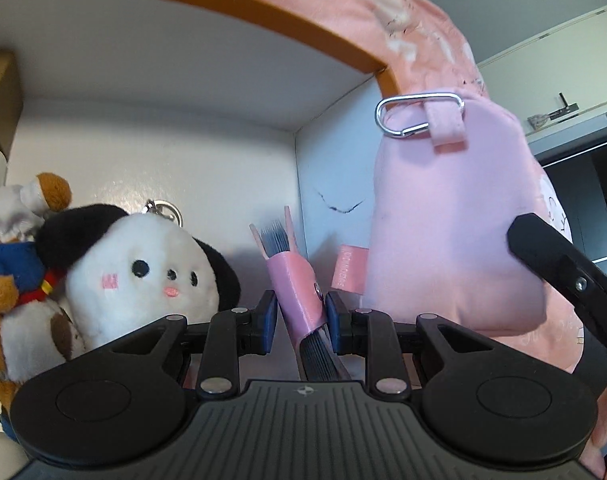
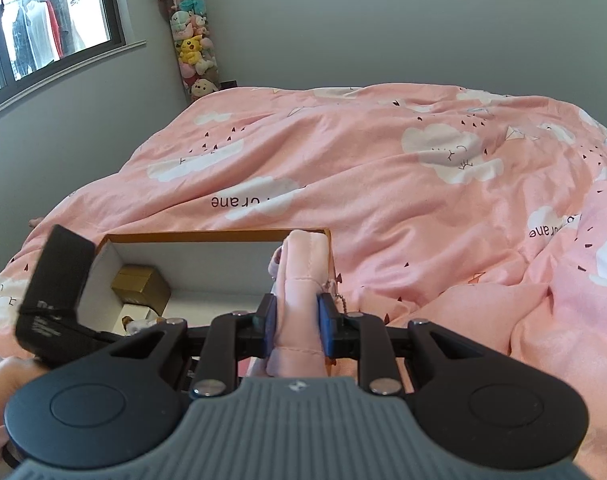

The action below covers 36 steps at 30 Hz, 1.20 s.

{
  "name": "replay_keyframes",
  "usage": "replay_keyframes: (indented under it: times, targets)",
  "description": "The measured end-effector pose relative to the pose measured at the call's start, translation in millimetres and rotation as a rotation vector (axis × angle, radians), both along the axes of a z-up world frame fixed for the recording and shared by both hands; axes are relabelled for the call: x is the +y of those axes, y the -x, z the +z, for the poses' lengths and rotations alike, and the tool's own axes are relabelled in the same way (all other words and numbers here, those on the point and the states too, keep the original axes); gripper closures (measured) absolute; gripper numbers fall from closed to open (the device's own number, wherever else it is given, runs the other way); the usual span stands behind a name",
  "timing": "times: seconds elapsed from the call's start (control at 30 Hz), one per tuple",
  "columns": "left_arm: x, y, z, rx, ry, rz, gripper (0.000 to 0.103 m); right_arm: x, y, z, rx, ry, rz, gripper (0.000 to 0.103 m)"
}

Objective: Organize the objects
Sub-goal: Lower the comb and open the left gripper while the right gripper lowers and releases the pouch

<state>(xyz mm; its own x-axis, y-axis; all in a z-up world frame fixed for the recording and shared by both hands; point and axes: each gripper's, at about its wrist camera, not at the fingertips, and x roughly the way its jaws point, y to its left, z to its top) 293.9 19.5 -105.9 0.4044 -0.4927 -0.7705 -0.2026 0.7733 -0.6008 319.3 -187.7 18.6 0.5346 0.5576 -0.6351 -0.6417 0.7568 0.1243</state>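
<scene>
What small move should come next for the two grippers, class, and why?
Probably lower the right gripper, shut on the pink plush pouch, into the orange-rimmed box: it hangs at the box's right corner, beside the toys. The left gripper holds a pink comb.

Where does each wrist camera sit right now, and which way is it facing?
Left wrist: low inside the box, facing its far corner; left gripper shut on a comb, plush toys left.
Right wrist: above the box's near edge, facing across the bed; right gripper shut on the pouch, left hand showing.
Shared: box, pouch.
</scene>
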Motion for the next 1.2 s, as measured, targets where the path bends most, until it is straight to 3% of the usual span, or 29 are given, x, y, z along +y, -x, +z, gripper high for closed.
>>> replay_keyframes:
  times: [0.17,0.27,0.3,0.43,0.67,0.8,0.9,1.0,1.2]
  targets:
    - [-3.0,-9.2,-5.0,0.076,-0.011,-0.041,0.074,0.1,0.8,-1.6,-0.009,0.009,-0.002,0.079]
    - [-1.7,-6.7,-2.6,0.08,-0.014,-0.053,0.069,1.1,1.2,-2.1,-0.017,0.019,0.0,0.079]
    - [-0.4,-4.6,0.3,0.069,-0.011,-0.052,0.064,1.0,1.7,-2.0,-0.017,0.02,0.003,0.079]
    - [5.0,5.7,18.0,0.01,-0.058,-0.068,0.06,0.2,1.5,-3.0,-0.009,0.026,0.006,0.079]
    - [33.5,26.9,55.9,-0.155,-0.109,0.004,0.06,-0.6,3.4,-6.6,0.045,0.018,0.02,0.079]
    - [36.0,25.0,58.8,-0.17,-0.181,-0.012,0.06,4.8,4.4,-12.4,0.103,0.011,0.037,0.079]
    - [29.7,17.7,47.8,-0.175,-0.208,-0.066,0.06,15.6,10.3,-17.5,0.083,0.057,0.047,0.079]
    - [26.2,17.1,43.7,-0.165,-0.287,-0.105,0.06,24.3,13.0,-23.2,0.066,0.086,0.048,0.079]
    - [29.7,32.2,43.6,-0.154,-0.414,-0.136,0.061,34.0,0.8,-40.1,0.182,0.024,0.045,0.079]
